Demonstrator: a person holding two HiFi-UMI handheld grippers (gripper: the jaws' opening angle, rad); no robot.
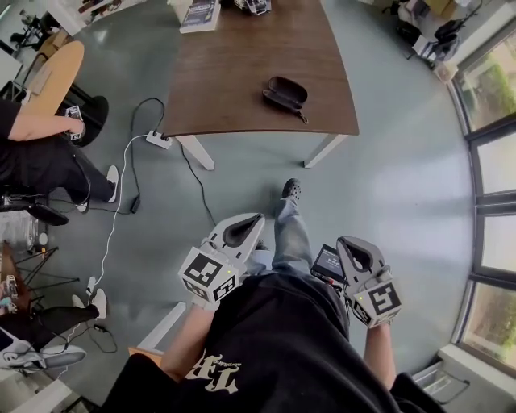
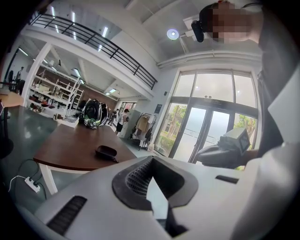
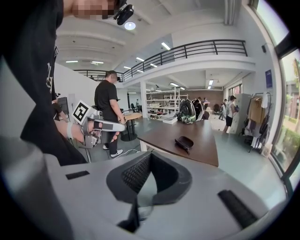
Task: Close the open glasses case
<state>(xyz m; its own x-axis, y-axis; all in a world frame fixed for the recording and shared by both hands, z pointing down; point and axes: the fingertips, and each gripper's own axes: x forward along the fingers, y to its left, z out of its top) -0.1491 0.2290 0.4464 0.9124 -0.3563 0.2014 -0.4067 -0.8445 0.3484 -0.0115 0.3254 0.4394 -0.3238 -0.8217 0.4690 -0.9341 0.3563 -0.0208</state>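
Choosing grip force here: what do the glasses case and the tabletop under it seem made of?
Glasses case: black, matte, no glare; probably a hard shell with leatherette or fabric cover. Tabletop: dark brown with grain streaks and soft sheen; wood veneer or laminate, can't tell which.

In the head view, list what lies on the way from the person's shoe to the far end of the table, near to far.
the shoe → white power strip → open glasses case on the table → book at the far edge.
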